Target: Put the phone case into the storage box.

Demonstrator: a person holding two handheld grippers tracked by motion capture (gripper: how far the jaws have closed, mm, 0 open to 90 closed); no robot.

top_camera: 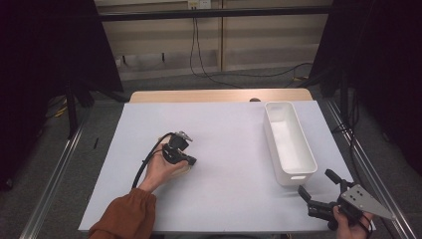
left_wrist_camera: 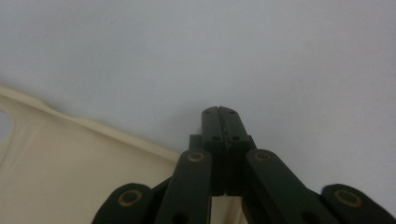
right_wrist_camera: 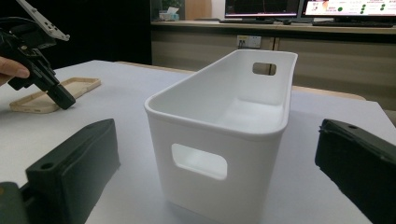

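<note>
Glossy white plastic bin (right_wrist_camera: 219, 140), matt beige phone case (right_wrist_camera: 56, 93)

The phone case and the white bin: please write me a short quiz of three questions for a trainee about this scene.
1. True or false: the left gripper has its jaws closed, tips at the edge of the beige phone case.
2. What lies inside the white bin? A) the phone case B) nothing C) a cable
3. Fill the gap: the right gripper has its jaws ____ and faces the short end of the bin.

Key
1. True; in the left gripper view the jaws meet, with the case beside them.
2. B; the case lies flat on the table.
3. open
</note>
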